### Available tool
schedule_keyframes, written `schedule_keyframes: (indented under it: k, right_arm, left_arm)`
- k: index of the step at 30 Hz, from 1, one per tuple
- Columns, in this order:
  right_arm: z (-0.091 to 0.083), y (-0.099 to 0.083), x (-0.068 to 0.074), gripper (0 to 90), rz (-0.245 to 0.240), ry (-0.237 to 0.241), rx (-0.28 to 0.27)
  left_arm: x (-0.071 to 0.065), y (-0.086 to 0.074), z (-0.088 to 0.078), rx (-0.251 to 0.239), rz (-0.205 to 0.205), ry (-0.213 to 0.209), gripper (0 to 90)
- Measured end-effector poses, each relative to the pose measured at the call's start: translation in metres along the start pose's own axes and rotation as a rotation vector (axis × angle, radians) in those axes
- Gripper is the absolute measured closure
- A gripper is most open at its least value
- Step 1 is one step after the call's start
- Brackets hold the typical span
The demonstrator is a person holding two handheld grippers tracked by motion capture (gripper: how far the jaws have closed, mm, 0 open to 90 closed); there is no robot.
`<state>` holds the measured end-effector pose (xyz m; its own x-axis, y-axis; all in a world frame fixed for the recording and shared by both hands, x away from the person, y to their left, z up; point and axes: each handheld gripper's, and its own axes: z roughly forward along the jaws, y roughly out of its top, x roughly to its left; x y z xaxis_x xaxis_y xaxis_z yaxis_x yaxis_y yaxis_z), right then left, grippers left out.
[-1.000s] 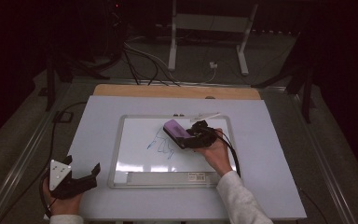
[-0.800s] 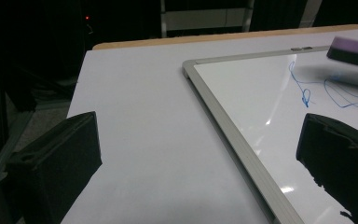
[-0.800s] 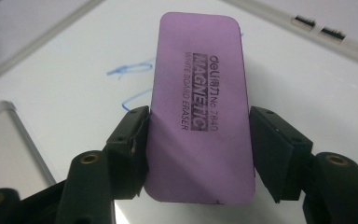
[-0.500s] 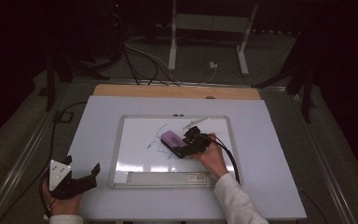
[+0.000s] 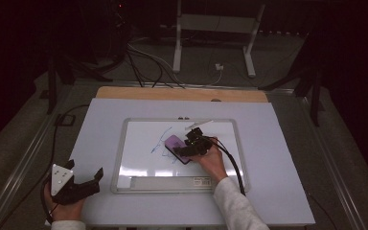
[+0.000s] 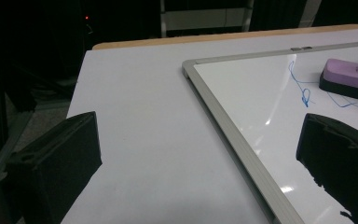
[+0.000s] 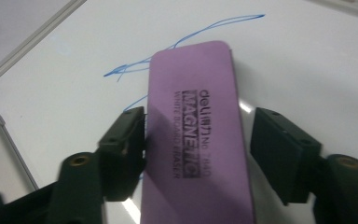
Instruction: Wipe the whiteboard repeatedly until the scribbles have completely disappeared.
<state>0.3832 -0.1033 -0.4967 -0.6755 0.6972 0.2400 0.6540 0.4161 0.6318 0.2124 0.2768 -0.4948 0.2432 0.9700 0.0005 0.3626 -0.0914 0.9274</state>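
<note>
Purple foam forms the top of the eraser (image 7: 193, 135), which lies flat on the whiteboard (image 5: 139, 163) near the board's middle, over part of a blue scribble (image 5: 159, 143). The right gripper (image 5: 191, 146) stands over the eraser with one jaw on each long side. In the right gripper view the left jaw touches the eraser's edge, while a narrow gap shows between the right jaw and the opposite edge; the jaws have just been closing with the eraser between them, and a firm grip is not confirmed. The eraser's face carries dark printed lettering. The left gripper (image 5: 84, 184) rests in the person's left hand at the near left corner of the pale table (image 5: 278, 143), well apart from the eraser, with jaws spread wide and nothing between them. The left gripper view shows the board's grey frame (image 6: 233, 126) running between those jaws.
</note>
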Motion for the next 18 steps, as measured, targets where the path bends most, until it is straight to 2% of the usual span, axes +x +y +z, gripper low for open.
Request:
schedule_keyframes:
  k: [3, 11, 13, 18]
  right_arm:
    - [0.003, -0.001, 0.005, 40.9, -0.022, -0.01, 0.007]
    - [0.007, -0.002, 0.025, 41.3, -0.1, 0.051, 0.036]
    - [0.007, -0.001, 0.024, 41.3, -0.091, 0.054, 0.04]
    - [0.005, 0.001, 0.014, 41.5, -0.029, -0.015, 0.025]
  left_arm:
    - [0.0, 0.0, 0.0, -0.001, 0.0, 0.0, 0.6]
    - [-0.001, 0.0, 0.0, 0.002, 0.004, 0.002, 0.6]
    - [-0.001, 0.0, 0.0, 0.001, 0.001, 0.003, 0.6]
    - [0.0, 0.0, -0.001, 0.0, 0.0, 0.003, 0.6]
